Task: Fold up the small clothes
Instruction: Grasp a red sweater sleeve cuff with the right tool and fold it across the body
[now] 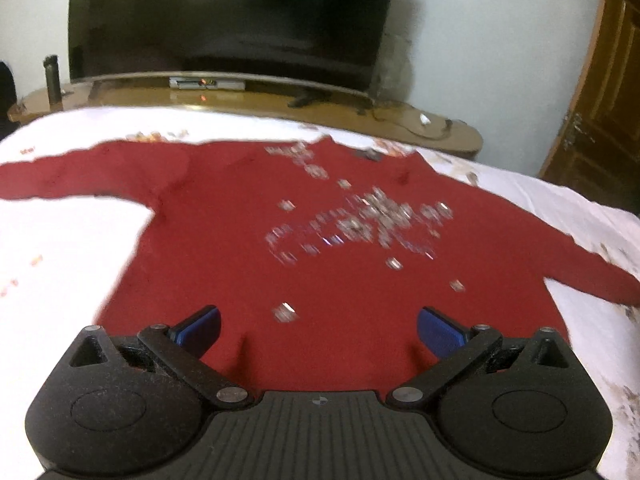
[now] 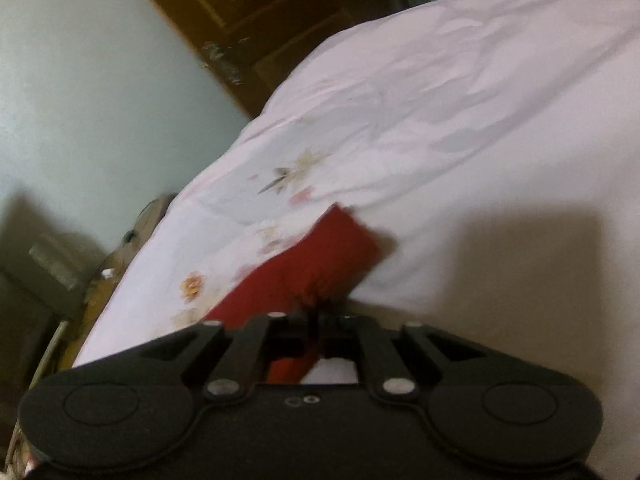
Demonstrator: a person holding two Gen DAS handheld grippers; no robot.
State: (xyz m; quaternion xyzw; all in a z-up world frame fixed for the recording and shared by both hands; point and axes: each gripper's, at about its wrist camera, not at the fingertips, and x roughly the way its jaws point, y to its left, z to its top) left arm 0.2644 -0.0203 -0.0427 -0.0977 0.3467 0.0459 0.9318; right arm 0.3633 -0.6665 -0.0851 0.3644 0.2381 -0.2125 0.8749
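A small red long-sleeved sweater [image 1: 256,248] with a silvery sequin pattern lies spread flat on a white floral bedsheet [image 1: 60,264], both sleeves out to the sides. My left gripper [image 1: 318,330] is open, its blue pads just above the sweater's near hem. In the right wrist view, my right gripper [image 2: 318,316] is shut on the end of one red sleeve [image 2: 316,258], which lies on the sheet [image 2: 460,128].
A large dark TV [image 1: 232,20] stands on a wooden stand [image 1: 280,106] beyond the bed, with a dark bottle [image 1: 52,78] at its left. A wooden door [image 1: 604,92] is at the right. The bed edge falls off towards the wall [image 2: 100,80].
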